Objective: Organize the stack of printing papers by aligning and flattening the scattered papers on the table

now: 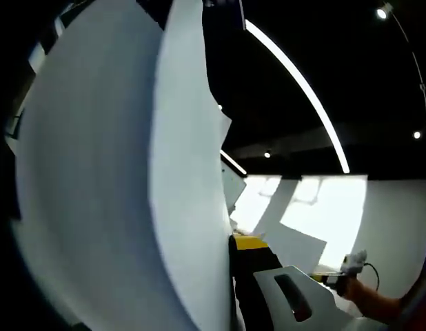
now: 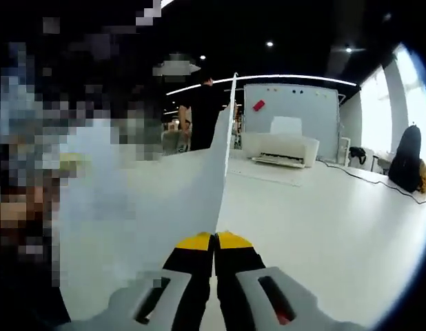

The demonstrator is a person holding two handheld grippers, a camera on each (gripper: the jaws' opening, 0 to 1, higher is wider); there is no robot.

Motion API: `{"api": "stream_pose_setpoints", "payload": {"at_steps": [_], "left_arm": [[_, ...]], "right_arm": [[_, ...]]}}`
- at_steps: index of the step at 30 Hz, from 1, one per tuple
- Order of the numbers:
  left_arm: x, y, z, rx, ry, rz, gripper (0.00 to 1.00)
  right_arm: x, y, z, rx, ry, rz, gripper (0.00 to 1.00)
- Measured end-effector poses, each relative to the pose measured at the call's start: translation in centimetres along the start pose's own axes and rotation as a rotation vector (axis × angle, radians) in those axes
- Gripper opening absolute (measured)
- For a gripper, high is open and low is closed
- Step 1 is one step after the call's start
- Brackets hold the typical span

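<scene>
While both tongs pinch them, papers [image 2: 144, 207] rise leftward above right tongs [image 2: 214, 241].

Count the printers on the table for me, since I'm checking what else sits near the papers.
1. A white printer stands at the table's far side, in front of a whiteboard, seen in the right gripper view. The held paper may hide others.

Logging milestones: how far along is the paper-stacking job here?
Done: nothing looks aligned or flattened yet. In hand: white printing-paper sheets are lifted, edge-on between the right gripper's shut yellow-tipped jaws; the left gripper is beside them. Left: squaring them and laying them flat on the white table.
</scene>
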State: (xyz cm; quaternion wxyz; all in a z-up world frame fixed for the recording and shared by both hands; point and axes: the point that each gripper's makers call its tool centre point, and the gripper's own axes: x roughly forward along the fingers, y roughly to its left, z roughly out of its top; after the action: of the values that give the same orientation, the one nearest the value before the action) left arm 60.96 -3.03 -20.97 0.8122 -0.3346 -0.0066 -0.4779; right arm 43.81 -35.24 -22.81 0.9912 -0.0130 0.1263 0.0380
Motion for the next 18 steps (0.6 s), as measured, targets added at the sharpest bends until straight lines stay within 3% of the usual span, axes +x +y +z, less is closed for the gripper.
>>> {"api": "stream_pose_setpoints", "payload": {"at_steps": [8, 18], "left_arm": [[0.0, 0.1, 0.1, -0.002, -0.002, 0.002, 0.06], [0.0, 0.0, 0.1, -0.007, -0.003, -0.003, 0.06]], "right_arm": [[-0.7, 0.6, 5.7, -0.088, -0.07, 0.048, 0.0], [-2.4, 4.1, 10.0, -0.227, -0.089, 0.128, 0.0]]}}
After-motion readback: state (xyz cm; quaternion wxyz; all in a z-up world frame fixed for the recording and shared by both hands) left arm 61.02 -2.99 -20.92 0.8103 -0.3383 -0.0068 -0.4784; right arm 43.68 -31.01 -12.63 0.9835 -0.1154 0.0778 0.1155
